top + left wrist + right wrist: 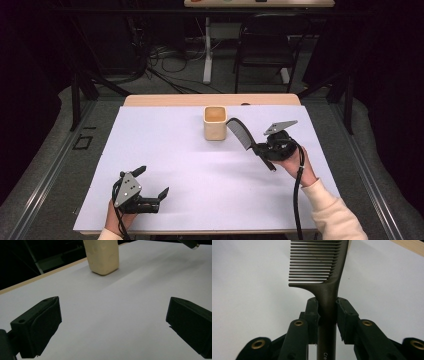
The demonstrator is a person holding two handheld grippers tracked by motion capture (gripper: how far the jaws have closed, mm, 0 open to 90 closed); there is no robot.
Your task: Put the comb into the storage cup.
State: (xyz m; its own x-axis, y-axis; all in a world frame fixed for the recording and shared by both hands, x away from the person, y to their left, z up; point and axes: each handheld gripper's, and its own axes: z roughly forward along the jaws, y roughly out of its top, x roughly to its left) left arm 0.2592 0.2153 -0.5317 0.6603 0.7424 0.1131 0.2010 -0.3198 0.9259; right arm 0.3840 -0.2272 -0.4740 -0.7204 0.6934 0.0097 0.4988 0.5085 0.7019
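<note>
A dark comb is held above the white table cover, right of centre, its toothed end pointing toward a cream square cup. My right gripper is shut on the comb's handle. In the right gripper view both pads press the handle of the comb, and the teeth run up and away. The cup stands upright and open-topped at the back middle. My left gripper rests near the front left with its jaws wide apart and nothing between them; in the left gripper view the cup stands far ahead of it.
The white cover spans most of the wooden table. A black folding chair and a white desk leg stand behind the table on the floor, among cables. Dark frame rails run along both sides.
</note>
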